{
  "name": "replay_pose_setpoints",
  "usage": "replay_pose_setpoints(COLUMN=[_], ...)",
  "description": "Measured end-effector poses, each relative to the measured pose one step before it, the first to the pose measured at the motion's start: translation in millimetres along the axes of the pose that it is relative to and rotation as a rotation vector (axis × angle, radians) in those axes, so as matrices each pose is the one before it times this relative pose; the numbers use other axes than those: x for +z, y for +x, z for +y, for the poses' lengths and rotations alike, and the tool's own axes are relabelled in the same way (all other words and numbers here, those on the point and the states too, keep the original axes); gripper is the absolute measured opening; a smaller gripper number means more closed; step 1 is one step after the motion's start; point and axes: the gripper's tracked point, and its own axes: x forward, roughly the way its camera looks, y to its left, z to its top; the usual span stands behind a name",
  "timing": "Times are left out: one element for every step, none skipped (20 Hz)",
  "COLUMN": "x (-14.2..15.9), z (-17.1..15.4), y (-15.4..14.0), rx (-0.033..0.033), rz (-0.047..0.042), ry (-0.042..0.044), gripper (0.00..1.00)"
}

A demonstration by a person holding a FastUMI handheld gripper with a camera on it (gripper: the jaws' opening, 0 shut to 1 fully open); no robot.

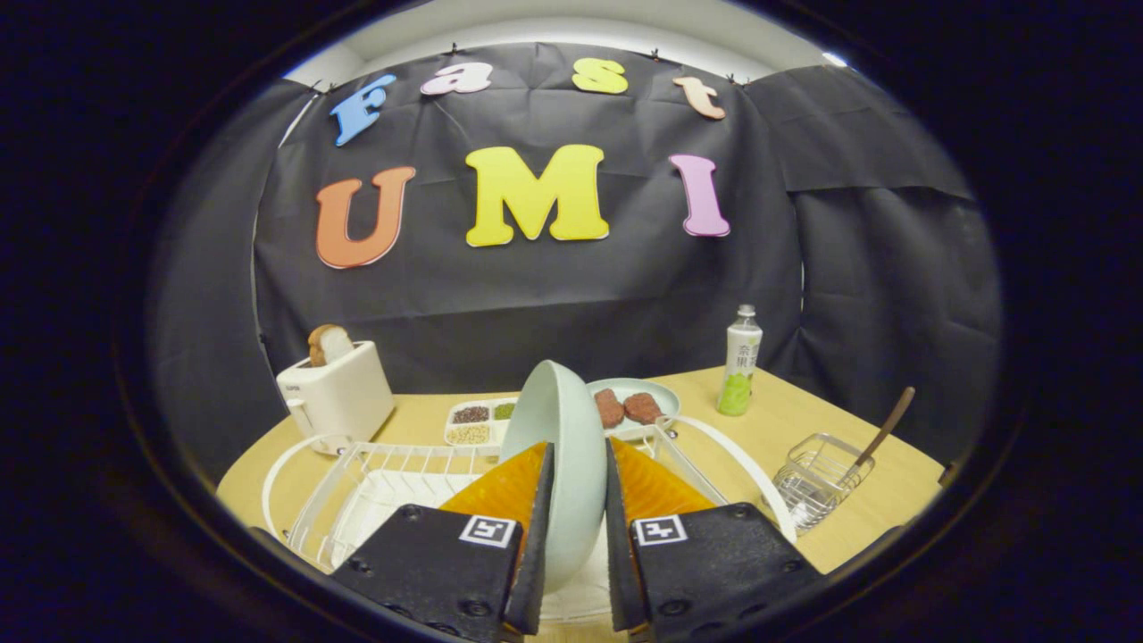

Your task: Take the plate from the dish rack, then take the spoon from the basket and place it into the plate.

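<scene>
The gripper (579, 500) occupies the lower centre of the frame, its jaws pinching the plate (564, 464) from both sides. The plate is pale, stands on edge, and rises from between the jaws toward mid-frame; its lower rim sits over the white dish rack (375, 487), though contact with the rack cannot be determined. The rack spreads across the lower left of the frame on the wooden tabletop (786, 420). In the lower right stands a wire basket (817, 478), well apart from the jaws, with the spoon (884, 430) leaning in it, its brown handle pointing up and to the right. At centre, beyond the held plate, a second plate (661, 397) carries two brown patties (627, 408). Just left of it lies a small divided tray of grains (478, 422). At mid-left a white toaster (337, 396) holds a slice of bread (328, 344) in its slot. At mid-right a bottle (740, 362) with a white-and-green label stands upright.
</scene>
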Motion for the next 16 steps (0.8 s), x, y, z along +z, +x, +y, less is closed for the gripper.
replay_pose_setpoints(x=[6.55, 5.05, 4.8, 1.65, 2.45, 2.56, 2.89, 2.29, 3.15, 5.79, 13.32, 10.83, 9.14, 2.64, 4.91, 5.93], z=[0.97, 1.69, 2.81, 2.26, -0.36, -0.35, -0.84, -0.43, -0.47, -2.85, -3.88, -4.86, 2.22, 5.6, -0.08, -2.08], y=[-3.69, -2.83, -1.2, -0.84, -0.48, -0.08, 0.13, 0.98, -0.19, -1.79, -2.7, -4.02, -6.71, -8.08, -8.19, -7.82], rx=[-0.01021, -0.00626, -0.00488, -0.0057, -0.00606, -0.0075, -0.00881, -0.01003, -0.00977, -0.01923, -0.01732, -0.01034, 0.02699, 0.03478, 0.01333, 0.00587], rz=[-0.01526, -0.0144, -0.00842, -0.00261, -0.00471, -0.00356, -0.00009, -0.00088, 0.00018, -0.01222, -0.03597, -0.03477, -0.01962, -0.0029, -0.01009, -0.01562], ry=[-0.00352, -0.00947, -0.01503, -0.01954, -0.00934, -0.00404, -0.00968, -0.01166, -0.01997, -0.02337, -0.02149, -0.01333, 0.01034, 0.01648, 0.00659, -0.00079], gripper=[0.33, 0.31, 0.3, 0.28, 0.28, 0.28, 0.28, 0.28, 0.28, 0.28, 0.28, 0.27, 0.26, 0.2, 0.19, 0.18])
